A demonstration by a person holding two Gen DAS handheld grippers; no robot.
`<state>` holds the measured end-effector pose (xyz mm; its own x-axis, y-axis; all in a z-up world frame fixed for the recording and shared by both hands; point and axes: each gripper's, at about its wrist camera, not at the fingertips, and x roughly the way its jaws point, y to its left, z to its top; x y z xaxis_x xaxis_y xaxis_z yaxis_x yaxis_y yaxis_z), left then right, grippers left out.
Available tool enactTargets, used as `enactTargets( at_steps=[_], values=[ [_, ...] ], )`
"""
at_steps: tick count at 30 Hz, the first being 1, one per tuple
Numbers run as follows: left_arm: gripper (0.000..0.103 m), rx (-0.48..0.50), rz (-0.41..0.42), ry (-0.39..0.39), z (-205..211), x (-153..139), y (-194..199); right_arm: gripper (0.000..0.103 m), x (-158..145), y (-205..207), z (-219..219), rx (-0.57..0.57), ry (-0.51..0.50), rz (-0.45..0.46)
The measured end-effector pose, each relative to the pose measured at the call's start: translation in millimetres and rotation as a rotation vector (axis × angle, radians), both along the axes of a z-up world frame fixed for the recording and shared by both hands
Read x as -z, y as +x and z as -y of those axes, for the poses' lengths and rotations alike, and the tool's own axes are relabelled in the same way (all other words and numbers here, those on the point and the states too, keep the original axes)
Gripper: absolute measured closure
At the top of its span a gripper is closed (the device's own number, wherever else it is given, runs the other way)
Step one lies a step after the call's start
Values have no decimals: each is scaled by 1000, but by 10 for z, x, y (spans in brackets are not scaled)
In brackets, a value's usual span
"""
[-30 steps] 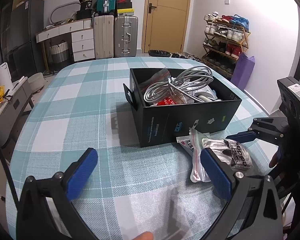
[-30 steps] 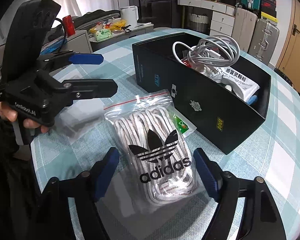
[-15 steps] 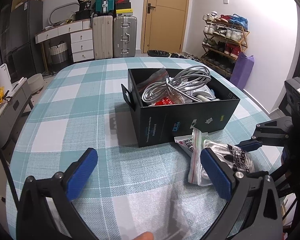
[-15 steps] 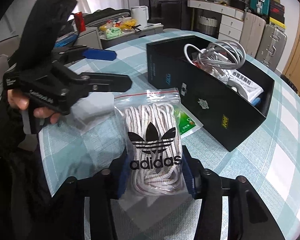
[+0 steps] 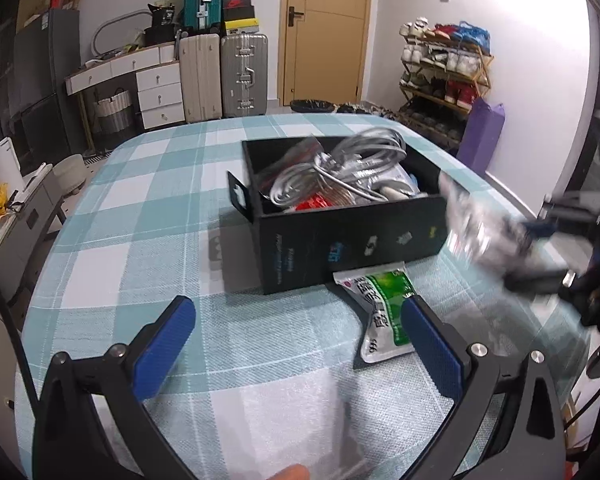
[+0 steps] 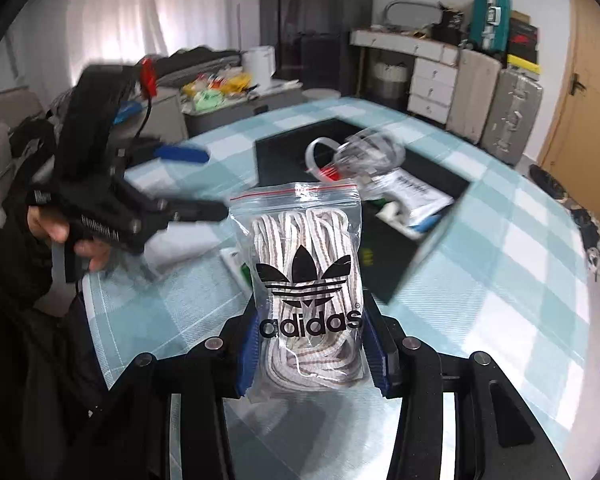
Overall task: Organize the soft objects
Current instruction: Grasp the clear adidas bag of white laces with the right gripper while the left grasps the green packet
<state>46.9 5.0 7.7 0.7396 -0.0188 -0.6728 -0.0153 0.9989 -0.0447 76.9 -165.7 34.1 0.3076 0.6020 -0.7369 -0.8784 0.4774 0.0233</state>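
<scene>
- Bag of laces (image 6: pixel 306 280), a clear zip bag with a black adidas logo and white laces inside, stands upright between the two blue pads of the right gripper (image 6: pixel 312 350), which is clenched on its lower part.
- In the right wrist view the bag is lifted off the desk (image 6: pixel 500 264), and its red zip line is at the top, in front of the black box (image 6: pixel 384 264).
- In the left wrist view the same bag (image 5: pixel 480 228) appears only as a blurred shape at the right, near the right near corner of the box and above the checked cloth.
- Black box (image 5: pixel 340 240) sits on the middle of the desk (image 5: pixel 140 216). It is open on top and holds a coil of grey cable (image 5: pixel 340 168), a red packet and some white packets.
- A green and white sachet (image 5: pixel 384 312) lies flat on the cloth, with its far end touching the near wall of the box.
- Left gripper (image 5: pixel 296 344) is released, its blue pads wide apart and low over the near part of the desk. The right pad (image 5: pixel 432 352) is just beside the sachet; I cannot tell if it touches.
- A thin white sheet (image 5: pixel 284 420) lies on the cloth between the arms of the left gripper.
- Behind the desk there are suitcases (image 5: pixel 244 76), a white drawer unit (image 5: pixel 158 96), a yellow door (image 5: pixel 324 28) and a shoe rack (image 5: pixel 444 68) at the far right.
</scene>
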Motion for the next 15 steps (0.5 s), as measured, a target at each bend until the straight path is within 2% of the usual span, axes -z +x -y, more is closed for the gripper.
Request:
enactTargets(
  at_steps=[6, 15],
  values=[
    [0, 29, -57, 18, 194, 75, 107, 58, -160, 39, 217, 62, 27, 38],
    [2, 52, -137, 21, 431, 194, 274, 58, -196, 150, 310, 131, 47, 49]
  ],
)
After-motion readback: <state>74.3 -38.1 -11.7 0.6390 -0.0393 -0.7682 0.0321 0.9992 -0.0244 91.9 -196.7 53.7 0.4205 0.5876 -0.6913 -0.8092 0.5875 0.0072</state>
